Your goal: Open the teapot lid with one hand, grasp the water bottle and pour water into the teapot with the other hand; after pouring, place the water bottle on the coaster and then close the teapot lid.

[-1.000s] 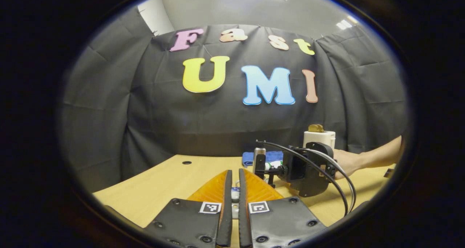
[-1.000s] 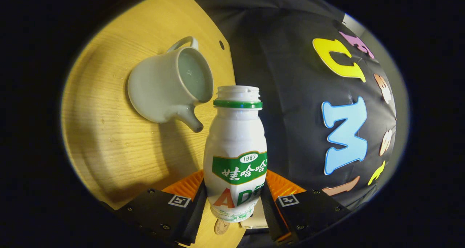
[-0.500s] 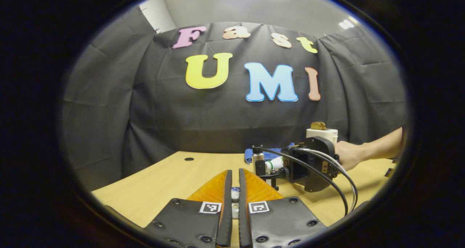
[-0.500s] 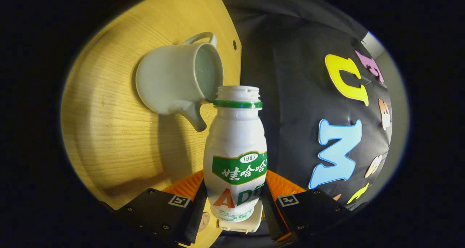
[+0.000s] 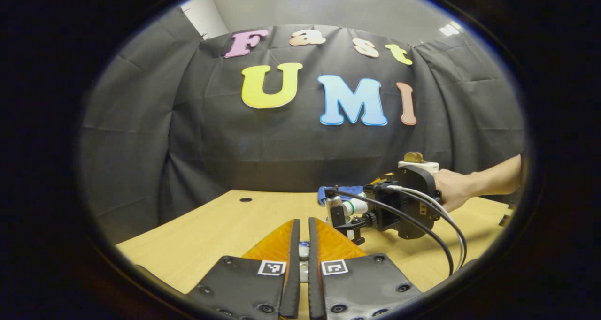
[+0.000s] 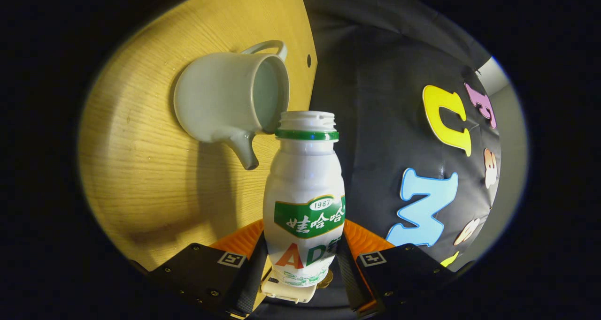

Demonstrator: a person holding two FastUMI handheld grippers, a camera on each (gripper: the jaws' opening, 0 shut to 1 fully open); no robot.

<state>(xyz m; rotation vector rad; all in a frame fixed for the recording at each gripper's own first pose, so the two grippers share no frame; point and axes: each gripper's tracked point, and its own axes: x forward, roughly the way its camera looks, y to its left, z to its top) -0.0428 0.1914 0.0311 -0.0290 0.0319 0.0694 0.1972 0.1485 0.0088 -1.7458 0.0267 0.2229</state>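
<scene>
In the right gripper view my right gripper is shut on a white water bottle with a green label and no cap. The bottle lies tipped on its side, its mouth right beside the open rim of the pale lidless teapot, which stands on the wooden table. The left gripper view shows my left gripper almost shut on a small pale piece of the teapot lid, mostly hidden between the fingers. Farther right there, the right gripper holds the bottle level above the table.
A person's hand holds the right gripper, with black cables looping below it. A blue cloth lies at the table's back, and a white box with a brown top stands behind the hand. A small hole marks the tabletop.
The right gripper with the bottle has risen a little and turned further, bringing the bottle's mouth closer to the teapot's rim. The left gripper has barely moved.
</scene>
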